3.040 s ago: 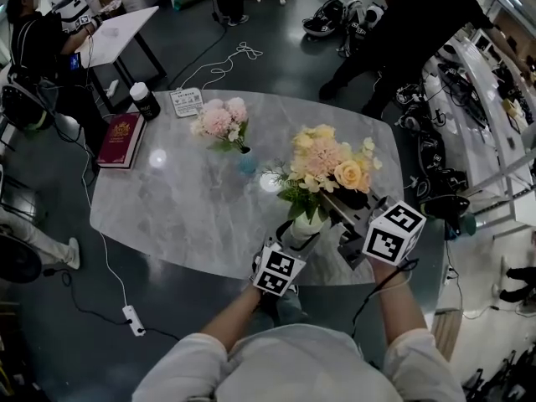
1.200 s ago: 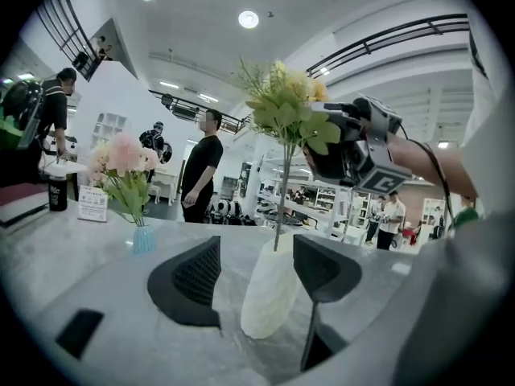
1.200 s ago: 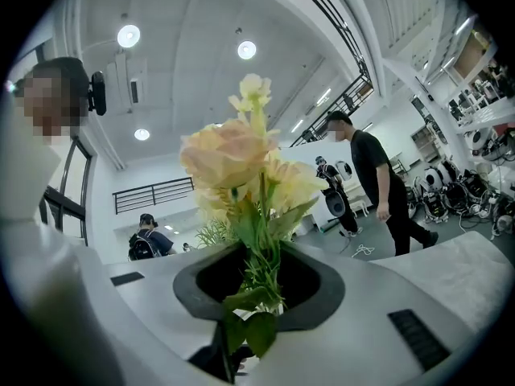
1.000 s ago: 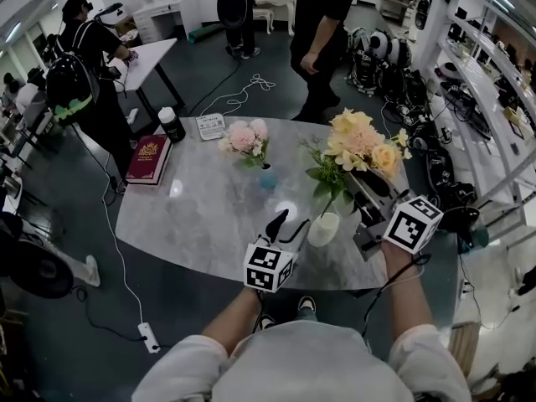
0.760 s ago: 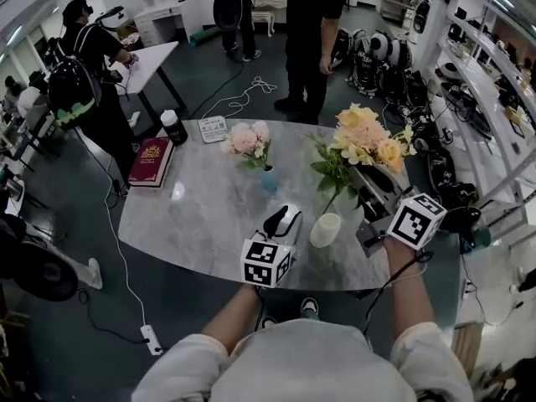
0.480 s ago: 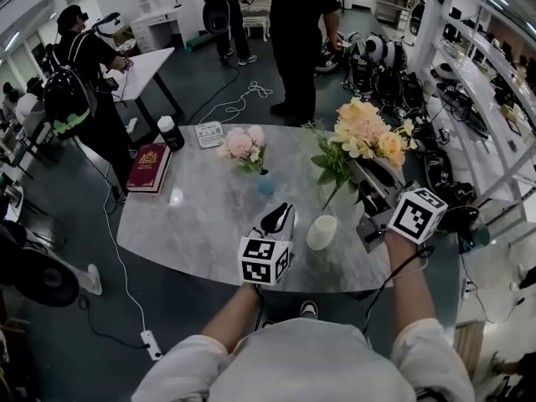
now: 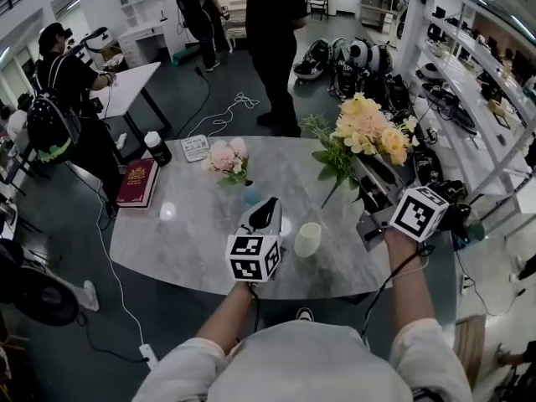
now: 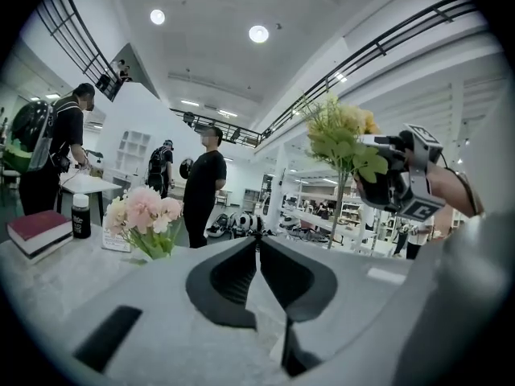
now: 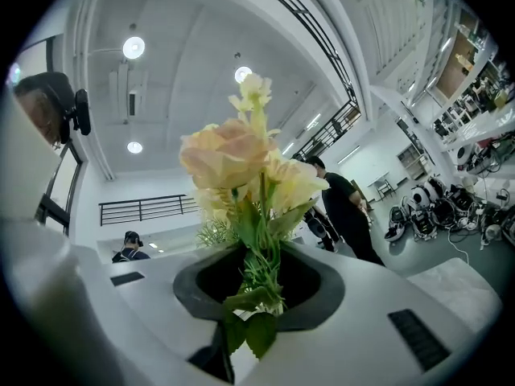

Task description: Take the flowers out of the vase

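My right gripper (image 7: 366,177) is shut on the stems of the yellow flower bunch (image 7: 366,130) and holds it in the air, its stem ends clear of the white vase (image 7: 307,239). In the right gripper view the yellow flowers (image 9: 241,167) rise from between the pads of that gripper (image 9: 256,296). The vase stands upright on the marble table (image 7: 193,241). Just left of the vase my left gripper (image 7: 268,203) hovers, its jaws closing with nothing between them; in the left gripper view the tips of this gripper (image 8: 257,241) meet, and the bunch (image 8: 338,135) shows at right.
Pink flowers (image 7: 226,157) in a small blue vase (image 7: 249,193) stand behind my left gripper. A red book (image 7: 136,181), a black bottle (image 7: 156,149) and a card (image 7: 194,147) lie at the table's far left. A person (image 7: 272,32) stands beyond the table; shelves line the right.
The right gripper has lifted the yellow bunch up until its stems came out of the vase. The left gripper, earlier open beside the vase, has risen and its jaws have come together.
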Demonstrator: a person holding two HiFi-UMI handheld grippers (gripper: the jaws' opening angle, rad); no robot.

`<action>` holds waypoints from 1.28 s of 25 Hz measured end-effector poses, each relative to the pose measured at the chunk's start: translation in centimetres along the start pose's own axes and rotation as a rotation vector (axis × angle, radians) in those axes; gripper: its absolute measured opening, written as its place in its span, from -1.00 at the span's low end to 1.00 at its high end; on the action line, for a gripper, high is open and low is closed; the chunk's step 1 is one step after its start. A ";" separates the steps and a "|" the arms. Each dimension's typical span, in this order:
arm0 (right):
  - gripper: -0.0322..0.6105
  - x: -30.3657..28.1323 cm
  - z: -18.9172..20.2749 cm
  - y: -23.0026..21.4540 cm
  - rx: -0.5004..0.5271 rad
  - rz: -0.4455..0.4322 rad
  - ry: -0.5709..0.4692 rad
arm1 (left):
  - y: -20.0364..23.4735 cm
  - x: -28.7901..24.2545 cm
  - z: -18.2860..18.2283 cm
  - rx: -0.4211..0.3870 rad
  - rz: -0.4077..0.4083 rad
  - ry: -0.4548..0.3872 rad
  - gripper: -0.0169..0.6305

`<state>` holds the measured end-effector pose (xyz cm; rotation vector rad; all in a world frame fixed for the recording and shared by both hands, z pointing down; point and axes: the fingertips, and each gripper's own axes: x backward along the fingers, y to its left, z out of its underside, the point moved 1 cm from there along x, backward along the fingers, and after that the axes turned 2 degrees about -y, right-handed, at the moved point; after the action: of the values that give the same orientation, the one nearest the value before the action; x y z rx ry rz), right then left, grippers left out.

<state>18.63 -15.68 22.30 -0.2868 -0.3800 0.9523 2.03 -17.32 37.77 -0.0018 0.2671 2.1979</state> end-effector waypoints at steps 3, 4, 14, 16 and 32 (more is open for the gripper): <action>-0.59 1.3 -0.5 -1.3 0.001 0.040 -0.005 | -0.5 -0.8 -0.4 -0.007 0.002 0.001 -0.89; -0.59 1.7 -0.5 -1.8 0.000 0.055 -0.005 | -0.8 -1.1 -0.5 -0.009 0.008 0.005 -0.90; -0.59 6.1 0.0 -5.7 -0.041 0.193 0.029 | -6.6 -4.2 -0.8 -0.037 0.132 0.035 -0.92; -0.59 6.8 0.2 -6.4 -0.056 0.218 0.039 | -7.7 -4.8 -1.0 -0.037 0.150 0.041 -0.92; -0.59 14.8 3.7 -11.6 -0.122 0.440 0.145 | -19.2 -7.5 0.6 -0.045 0.292 0.088 -0.92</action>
<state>33.24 -9.51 33.02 -0.5628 -0.2449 1.3322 21.84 -12.12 35.42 -0.0893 0.2819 2.4979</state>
